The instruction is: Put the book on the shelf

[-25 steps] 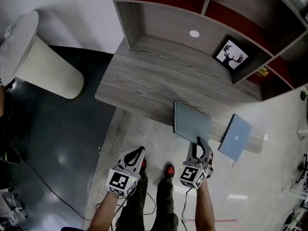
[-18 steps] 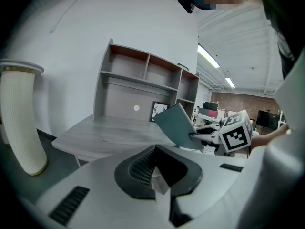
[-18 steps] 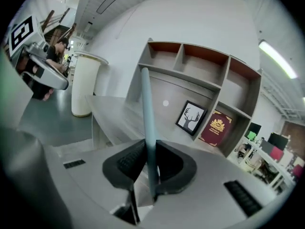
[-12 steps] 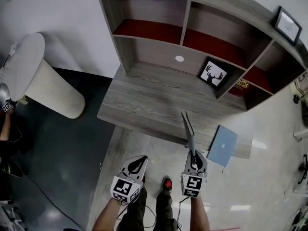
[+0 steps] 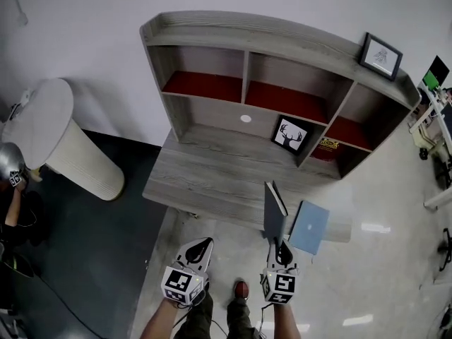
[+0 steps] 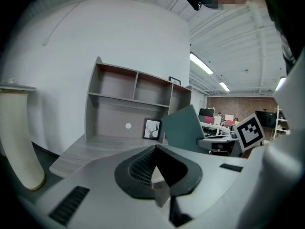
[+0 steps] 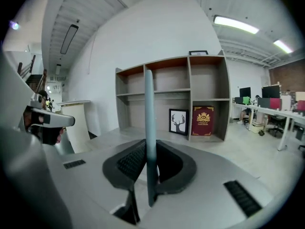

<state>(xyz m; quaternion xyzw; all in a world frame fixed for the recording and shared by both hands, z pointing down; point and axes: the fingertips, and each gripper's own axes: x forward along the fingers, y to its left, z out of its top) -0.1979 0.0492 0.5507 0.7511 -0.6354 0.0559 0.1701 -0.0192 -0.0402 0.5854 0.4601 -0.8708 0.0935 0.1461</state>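
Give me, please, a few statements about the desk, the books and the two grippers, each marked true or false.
1. The right gripper clamps a thin grey-blue book that stands on edge. True; its jaws have just been closing on it.
2. The left gripper holds a second book. False: its jaws are together on nothing.
3. A light blue book lies at the right end of the grey wooden desk. True.
4. The black-framed deer picture stands on top of the shelf unit. False: it stands on the desk, in a lower bay of the shelf unit.
5. A dark red book with a gold emblem lies flat on the floor. False: it stands upright in the lower right compartment.
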